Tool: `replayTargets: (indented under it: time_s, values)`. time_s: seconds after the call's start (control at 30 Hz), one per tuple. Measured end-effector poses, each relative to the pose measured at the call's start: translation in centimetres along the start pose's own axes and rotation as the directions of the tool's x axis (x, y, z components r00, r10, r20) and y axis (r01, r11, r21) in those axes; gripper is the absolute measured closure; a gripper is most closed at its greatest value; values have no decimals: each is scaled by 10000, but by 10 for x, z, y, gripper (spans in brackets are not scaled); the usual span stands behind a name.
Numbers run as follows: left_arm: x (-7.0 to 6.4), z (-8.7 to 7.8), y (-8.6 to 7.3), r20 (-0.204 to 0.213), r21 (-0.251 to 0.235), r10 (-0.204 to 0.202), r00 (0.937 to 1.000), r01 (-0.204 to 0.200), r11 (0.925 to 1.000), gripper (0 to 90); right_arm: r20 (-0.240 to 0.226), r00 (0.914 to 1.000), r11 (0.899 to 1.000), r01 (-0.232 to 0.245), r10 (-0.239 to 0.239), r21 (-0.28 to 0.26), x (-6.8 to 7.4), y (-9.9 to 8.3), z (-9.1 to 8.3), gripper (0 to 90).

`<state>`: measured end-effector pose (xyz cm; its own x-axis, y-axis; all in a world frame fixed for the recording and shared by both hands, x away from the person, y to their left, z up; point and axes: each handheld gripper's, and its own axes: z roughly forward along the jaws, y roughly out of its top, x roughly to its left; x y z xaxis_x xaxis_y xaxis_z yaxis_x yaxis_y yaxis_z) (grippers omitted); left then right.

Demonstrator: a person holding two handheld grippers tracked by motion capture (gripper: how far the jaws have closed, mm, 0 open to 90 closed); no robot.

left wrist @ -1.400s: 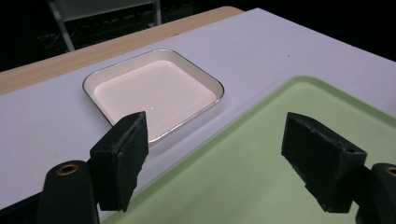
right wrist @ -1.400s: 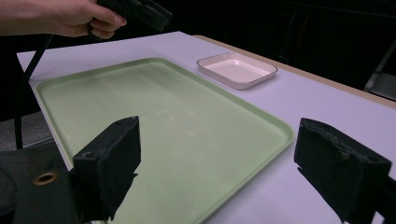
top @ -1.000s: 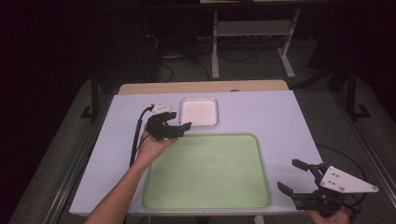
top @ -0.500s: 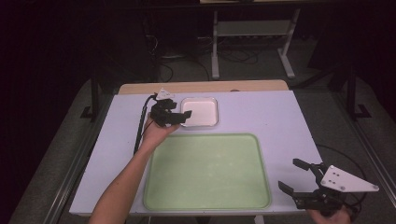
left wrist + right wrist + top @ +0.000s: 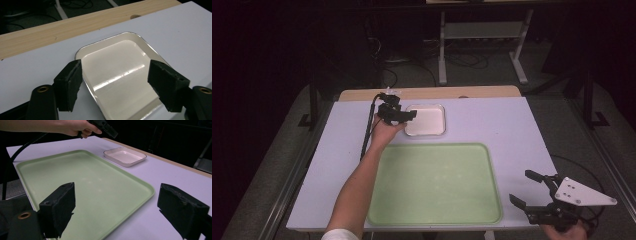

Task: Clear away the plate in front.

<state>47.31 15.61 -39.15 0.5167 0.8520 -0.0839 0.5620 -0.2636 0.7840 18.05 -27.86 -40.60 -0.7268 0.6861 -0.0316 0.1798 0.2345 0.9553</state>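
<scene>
Advanced since before, left tongs point(image 5: 113, 83) gape over empty white dish point(image 5: 120, 75); right tongs point(image 5: 125, 212) apart.

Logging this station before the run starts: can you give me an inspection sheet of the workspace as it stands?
Surface: pale table top, wooden strip along far edge.
Job's things: empty green tray near front; empty white dish behind it.
Clutter: nothing seen.
Grippers: left gripper open at the dish's edge; right gripper open, beside the tray's corner.
Cables: black cable trailing from left gripper.
Surroundings: dark floor, metal stand, loose wires.
</scene>
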Motion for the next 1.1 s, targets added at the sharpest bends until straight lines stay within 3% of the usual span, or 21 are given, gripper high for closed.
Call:
replayTargets:
  time_s: [0.13, 0.27, 0.33, 0.53, 0.57, 0.63, 0.67, 0.83, 0.9, 1.1]
  values:
    - [6, 11, 0, -281, 346, -496, 9984, 506, 9981, 310, 26, 10000, 10000, 44, -44, 51, 0, 0, -1, 139]
    - [16, 18, -3, -494, 528, -1372, 9893, 1398, 9888, 325, 40, 10000, 10000, 25, -25, 25, 0, 0, -2, 140]
    - [19, 21, -5, -477, 724, -1621, 9856, 1652, 9836, 327, 30, 10000, 10000, 16, -16, 22, 0, -1, -2, 140]
    - [21, 28, -8, -590, 1025, -1873, 9805, 1925, 9759, 372, -36, 10000, 10000, 43, -43, 44, 1, 0, -1, 142]
    - [21, 31, -9, -834, 1312, -1810, 9799, 1909, 9728, 380, -44, 10000, 10000, 55, -55, 41, 1, 0, -1, 142]
    - [23, 37, -12, -736, 1885, -2042, 9762, 2146, 9583, 388, -50, 10000, 10000, 64, -64, 59, 1, 0, -1, 142]
    - [23, 37, -12, -736, 1885, -2042, 9762, 2146, 9583, 401, -50, 10000, 10000, 64, -64, 59, 1, 0, -1, 142]
    - [26, 41, -15, -586, 2206, -2384, 9694, 2455, 9440, 462, -61, 10000, 10000, 40, -40, 74, 1, 0, -1, 142]
    - [28, 42, -16, -507, 2257, -2525, 9663, 2573, 9396, 537, -76, 10000, 10000, 54, -54, 61, 2, 0, 0, 142]
    - [27, 47, -18, -705, 2582, -2533, 9648, 2629, 9296, 613, -131, 9999, 9999, 101, -100, 119, 2, 0, 1, 142]
